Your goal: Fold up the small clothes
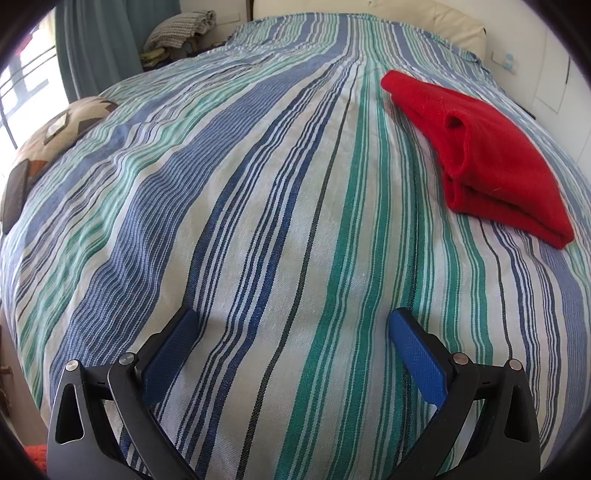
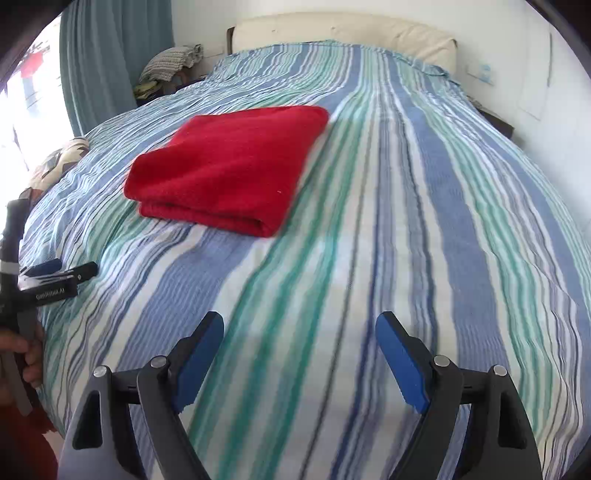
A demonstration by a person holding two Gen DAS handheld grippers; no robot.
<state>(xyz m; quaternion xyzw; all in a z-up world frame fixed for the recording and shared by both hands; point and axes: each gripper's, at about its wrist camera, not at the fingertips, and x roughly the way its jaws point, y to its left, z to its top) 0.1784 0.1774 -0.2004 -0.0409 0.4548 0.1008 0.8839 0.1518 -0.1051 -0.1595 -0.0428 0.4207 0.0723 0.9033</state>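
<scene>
Bedspread (image 1: 258, 221) in blue, green and white stripes fills nearly the whole left wrist view. One red folded garment (image 1: 487, 162) lies on it at the right of the frame, its layered edges and a small open loop of cloth turned toward the camera. At the bottom edge the left gripper (image 1: 293, 328) shows its two blue-padded fingers (image 1: 413, 354) spread wide, with nothing but striped cloth between them and the garment well apart. One patterned cushion (image 1: 62, 125) sits at the left edge, with one dark flat object (image 1: 14, 192) resting beside it. One teal curtain (image 1: 96, 44) hangs at upper left, one pile of checked fabric (image 1: 181, 29) lies near it, and one cream headboard (image 1: 424, 18) runs along the top.

Right wrist view, slightly blurred: the same single red garment (image 2: 229, 166) sits left of centre in the upper half, a neat square stack on the striped bedspread (image 2: 406, 221). The right gripper (image 2: 299, 325) at the bottom has its two blue pads (image 2: 399, 362) standing far apart, empty, with bare bedspread between them and the garment well ahead of the tips. At the far left edge the left gripper (image 2: 62, 271) pokes in over the bed, held by a hand (image 2: 26, 354) at lower left. Curtain (image 2: 110, 55), headboard (image 2: 343, 37) and fabric pile (image 2: 170, 62) line the top.
</scene>
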